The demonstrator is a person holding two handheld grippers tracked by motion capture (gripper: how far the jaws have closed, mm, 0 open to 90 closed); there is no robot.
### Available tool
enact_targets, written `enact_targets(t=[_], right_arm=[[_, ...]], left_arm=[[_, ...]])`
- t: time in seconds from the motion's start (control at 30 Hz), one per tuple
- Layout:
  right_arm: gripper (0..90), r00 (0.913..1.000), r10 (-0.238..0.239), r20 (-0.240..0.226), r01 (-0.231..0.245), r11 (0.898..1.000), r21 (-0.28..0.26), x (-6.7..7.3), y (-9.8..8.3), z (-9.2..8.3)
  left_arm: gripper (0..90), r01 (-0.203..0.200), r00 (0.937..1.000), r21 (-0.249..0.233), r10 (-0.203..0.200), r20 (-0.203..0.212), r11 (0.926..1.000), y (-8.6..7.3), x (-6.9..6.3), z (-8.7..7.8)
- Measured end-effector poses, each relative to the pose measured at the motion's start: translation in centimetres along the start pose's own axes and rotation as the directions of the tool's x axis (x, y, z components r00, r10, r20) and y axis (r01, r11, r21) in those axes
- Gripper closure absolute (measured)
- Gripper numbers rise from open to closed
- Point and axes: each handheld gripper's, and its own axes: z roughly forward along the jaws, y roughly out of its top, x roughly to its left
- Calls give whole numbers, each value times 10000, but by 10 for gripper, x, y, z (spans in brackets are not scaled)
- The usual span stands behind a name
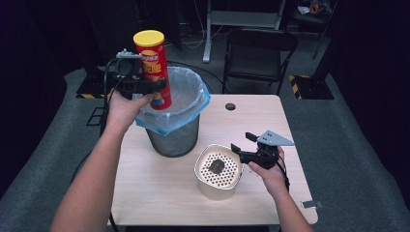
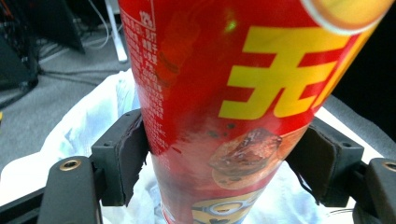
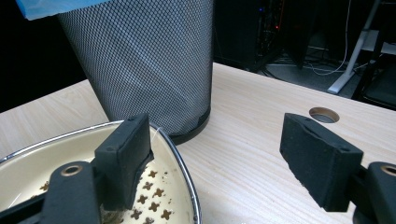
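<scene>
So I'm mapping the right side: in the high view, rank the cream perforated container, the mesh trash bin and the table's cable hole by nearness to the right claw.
1. Cream perforated container, right beside the right claw, on its left.
2. Cable hole, farther back on the table.
3. Mesh trash bin, off to the left; close to the hole's rank.

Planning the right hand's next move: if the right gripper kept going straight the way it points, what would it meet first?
Probably the rim of the cream strainer container, which sits between the open jaws of the right gripper; beyond it stands the mesh bin. Depth is unclear.
</scene>
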Motion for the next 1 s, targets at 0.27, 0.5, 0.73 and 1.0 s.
enact_targets(t=[0.27,0.5,0.73,1.0], right_arm=[[242,10000,37,-59,-37,10000,5,0,0,0],[241,9999,-28,-139,28,10000,12,3,0,1],[241,9999,-46,-108,46,10000,75,3,0,1],[241,9999,-66,-87,67,9999,88,3,0,1]], left_arm=[[235,297,9995,764,-305,98,9966,-4,8,18],[142,1051,9934,73,-1046,-479,9944,-19,23,5],[167,784,9968,247,-779,-200,9966,-32,26,-9],[184,517,9983,172,-521,270,9985,-53,23,-29]])
